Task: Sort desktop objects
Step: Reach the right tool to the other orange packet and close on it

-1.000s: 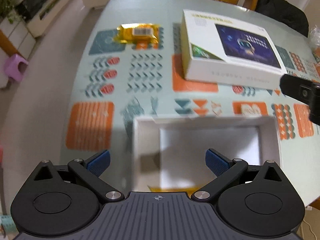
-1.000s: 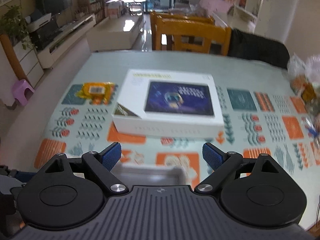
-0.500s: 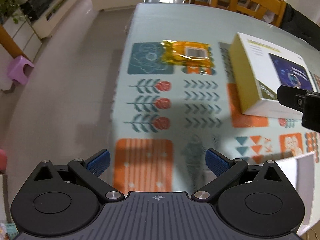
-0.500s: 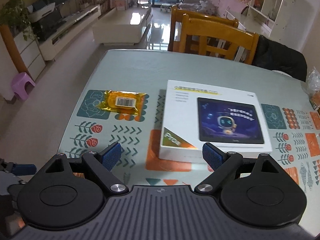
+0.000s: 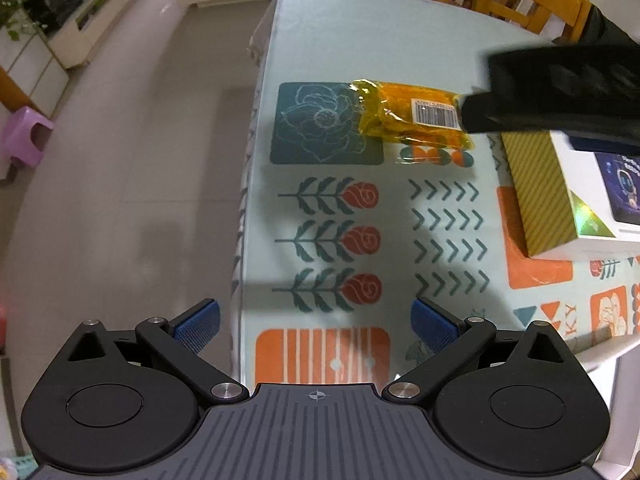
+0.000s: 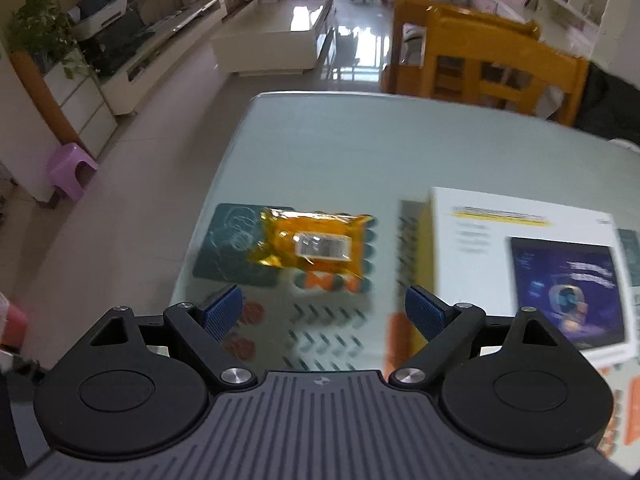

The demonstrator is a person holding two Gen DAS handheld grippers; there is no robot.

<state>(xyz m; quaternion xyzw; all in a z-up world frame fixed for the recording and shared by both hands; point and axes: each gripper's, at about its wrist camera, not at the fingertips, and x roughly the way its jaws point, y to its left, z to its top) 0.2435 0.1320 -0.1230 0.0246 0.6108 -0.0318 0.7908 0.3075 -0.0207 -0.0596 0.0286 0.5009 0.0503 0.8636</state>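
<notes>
Right wrist view: crinkly orange packet [image 6: 310,246] with barcode label, flat on table [image 6: 340,148], both hand-held grippers released.

I count one orange packet [image 5: 414,114] on my table [image 5: 360,40], one white product box [image 6: 524,264], one purple stool [image 6: 70,170], two wooden chairs [image 6: 492,76].

The left gripper [image 5: 315,322] hangs with jaws wide apart and empty over the patterned table [image 5: 360,40] edge. Farther off, an orange packet [image 5: 404,118] lies flat; the right gripper's [image 5: 560,96] black body overlaps its right end, beside a white box [image 5: 576,184].
</notes>
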